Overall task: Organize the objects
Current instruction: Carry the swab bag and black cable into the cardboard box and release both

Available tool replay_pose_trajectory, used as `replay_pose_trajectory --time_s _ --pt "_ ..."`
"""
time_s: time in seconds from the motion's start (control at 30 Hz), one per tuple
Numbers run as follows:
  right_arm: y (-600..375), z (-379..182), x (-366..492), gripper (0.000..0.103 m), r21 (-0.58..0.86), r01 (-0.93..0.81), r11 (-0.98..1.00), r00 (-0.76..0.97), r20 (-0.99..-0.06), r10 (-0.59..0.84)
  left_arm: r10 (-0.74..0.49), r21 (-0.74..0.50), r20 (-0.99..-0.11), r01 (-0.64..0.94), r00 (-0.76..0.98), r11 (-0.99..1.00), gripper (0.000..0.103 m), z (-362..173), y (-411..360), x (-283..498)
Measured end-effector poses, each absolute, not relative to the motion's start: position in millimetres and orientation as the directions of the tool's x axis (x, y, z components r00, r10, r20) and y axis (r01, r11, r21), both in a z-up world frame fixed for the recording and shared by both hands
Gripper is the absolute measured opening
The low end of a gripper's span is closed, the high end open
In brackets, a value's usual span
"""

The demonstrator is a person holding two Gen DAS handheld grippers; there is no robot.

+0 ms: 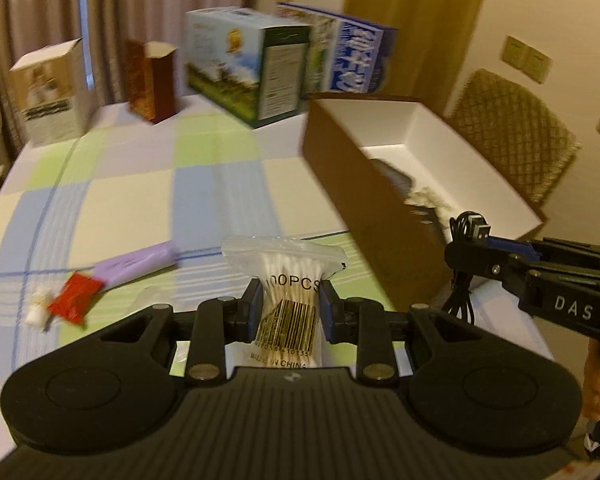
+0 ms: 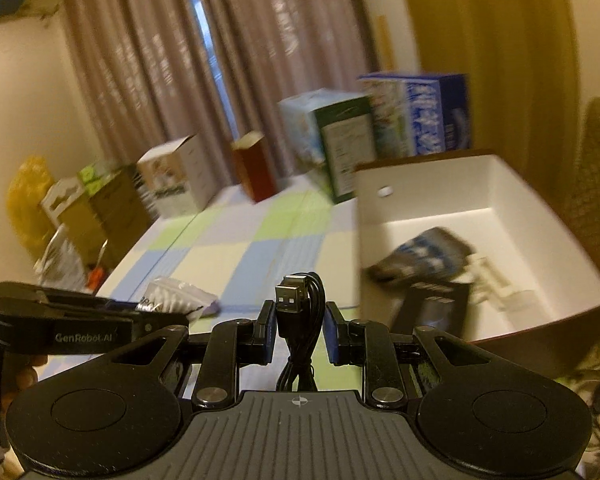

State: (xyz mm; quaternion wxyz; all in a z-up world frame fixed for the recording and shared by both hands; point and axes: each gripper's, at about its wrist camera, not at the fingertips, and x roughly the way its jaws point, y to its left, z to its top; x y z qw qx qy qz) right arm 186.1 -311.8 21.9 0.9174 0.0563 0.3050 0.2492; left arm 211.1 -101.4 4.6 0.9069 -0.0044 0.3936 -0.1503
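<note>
- Two loads are in the air at once: my left gripper (image 1: 288, 308) has its jaws pinched on the bag of cotton swabs (image 1: 286, 300), and my right gripper (image 2: 300, 326) has its jaws clamped on the coiled black USB cable (image 2: 300, 320).
- Both items hang above the near edge of the table (image 1: 140, 200), clear of the checked cloth; the swab bag stands upright between the pads, barcode facing me.
- I read the step as the carry toward the open box (image 2: 500, 184) at the table's right edge, which already holds a blue-and-white packet (image 2: 424, 256), something dark and a white piece I can't identify.
- Still out on the cloth toward the near-left corner: a purple tube (image 1: 136, 266), a red sachet (image 1: 74, 298) and a small white item (image 1: 36, 310).
- Next, I judge each arm must clear the box's brown wall before releasing; the right one is nearest, beside the rim.
- Cartons (image 1: 244, 64) lined along the far edge look like backdrop, not cargo.
- Risk, as I see it: the cable's loose loops could snag the rim.
</note>
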Motion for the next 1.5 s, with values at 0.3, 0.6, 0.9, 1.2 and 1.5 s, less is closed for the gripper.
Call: replay_pose_trajectory --time_s 0.3,0.6,0.9,1.2,1.5 --pt "-382 50 215 0.021 0.239 -0.320 0.917 0.783 -0.478 0.398 -0.382 -0.126 -0.659 0.405 0.648 0.905 0.025 27 -179 231" --pt "-418 51 263 0.021 0.199 -0.305 0.931 0.793 -0.489 0.364 -0.413 -0.125 -0.646 0.445 0.641 0.887 0.025 34 -243 265" --pt "-436 25 336 0.021 0.171 -0.302 0.938 0.770 -0.536 0.346 -0.368 -0.088 -0.687 0.430 0.627 0.898 0.025 16 -286 326" --pt "-430 3 406 0.021 0.104 -0.343 0.934 0.739 -0.583 0.337 -0.289 -0.048 -0.740 0.380 0.607 0.924 0.025 -10 -306 407" --pt "-430 -14 446 0.021 0.090 -0.341 0.936 0.716 -0.620 0.320 -0.224 -0.016 -0.783 0.342 0.580 0.940 0.025 -34 -309 463"
